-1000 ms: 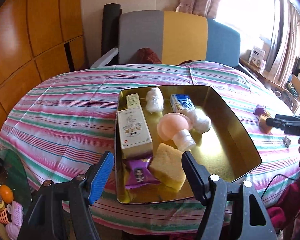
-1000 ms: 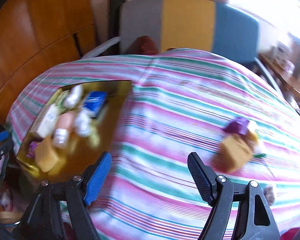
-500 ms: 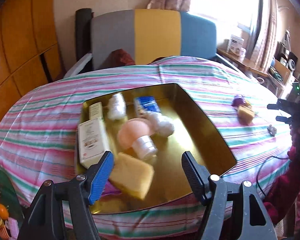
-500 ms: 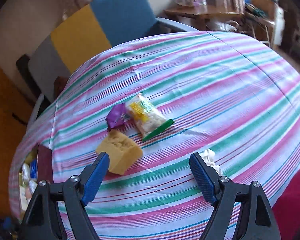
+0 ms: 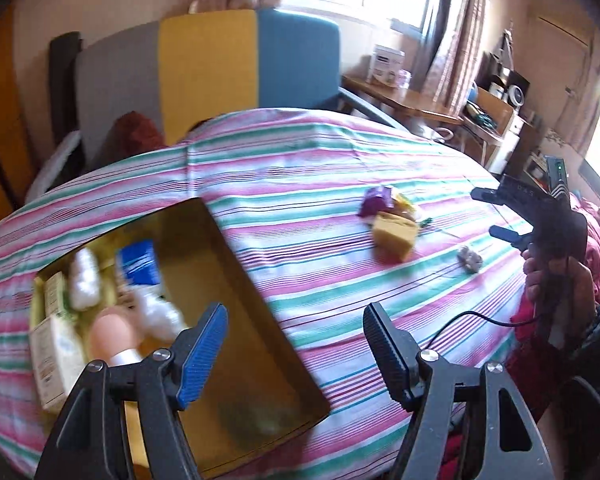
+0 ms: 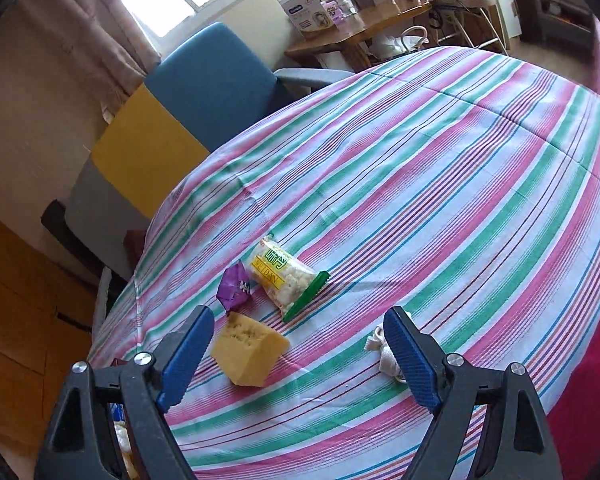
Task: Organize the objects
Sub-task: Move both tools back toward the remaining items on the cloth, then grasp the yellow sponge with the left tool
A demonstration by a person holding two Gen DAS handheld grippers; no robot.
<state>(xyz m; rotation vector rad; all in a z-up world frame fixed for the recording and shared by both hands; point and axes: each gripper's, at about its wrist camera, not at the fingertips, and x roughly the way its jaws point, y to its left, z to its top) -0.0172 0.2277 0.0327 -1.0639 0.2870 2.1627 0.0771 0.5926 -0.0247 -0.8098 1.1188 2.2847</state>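
Observation:
A gold tray on the striped tablecloth holds a white box, a pink bottle, a blue packet and white cotton wads. My left gripper hangs open over the tray's right rim, holding nothing. Loose on the cloth to the right lie a yellow sponge wedge, a purple packet, a clear snack bag and a small white bundle. My right gripper hovers just short of them with its jaws opening and nothing gripped. The sponge lies by its left finger.
A chair with a grey, yellow and blue back stands behind the table. A wooden side table with boxes is at the far right. A person's hand holds the right gripper, with a black cable trailing below.
My left gripper swung right, from above the tray's contents to its right rim. My right gripper swung over to the loose items, rolled, and its jaws widened.

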